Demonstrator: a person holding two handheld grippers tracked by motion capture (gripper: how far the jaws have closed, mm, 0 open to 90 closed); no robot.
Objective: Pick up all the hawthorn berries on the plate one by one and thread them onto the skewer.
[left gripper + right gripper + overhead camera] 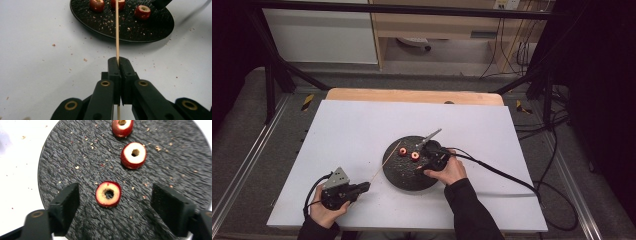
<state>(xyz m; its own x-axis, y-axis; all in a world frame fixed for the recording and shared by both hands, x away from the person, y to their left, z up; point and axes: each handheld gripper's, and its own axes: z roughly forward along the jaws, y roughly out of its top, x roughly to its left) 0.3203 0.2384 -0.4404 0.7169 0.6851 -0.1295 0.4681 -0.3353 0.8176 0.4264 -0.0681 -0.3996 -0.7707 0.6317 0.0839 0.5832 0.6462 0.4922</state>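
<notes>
Looking down from the high view, the left gripper (362, 188) sits at the near left of the white table (352, 125), clamped on a thin wooden skewer (384, 164) that slants up to the black plate (404, 172). The right gripper (432, 159) hangs over that plate, close by two red fruit pieces (409, 153).

Over to the left gripper view: the jaws are pinched tight on the skewer (117, 30), a pale straight stick running out over the plate's rim (100, 35), where crumbs lie scattered.

Now the right gripper view: the jaws stand apart, one to each side of a cored red fruit piece (108, 194), touching neither pad. It lies flat on the rough black plate (65, 160), red skin, creamy flesh, dark hole through its middle. Two more pieces (133, 155) lie beyond.
</notes>
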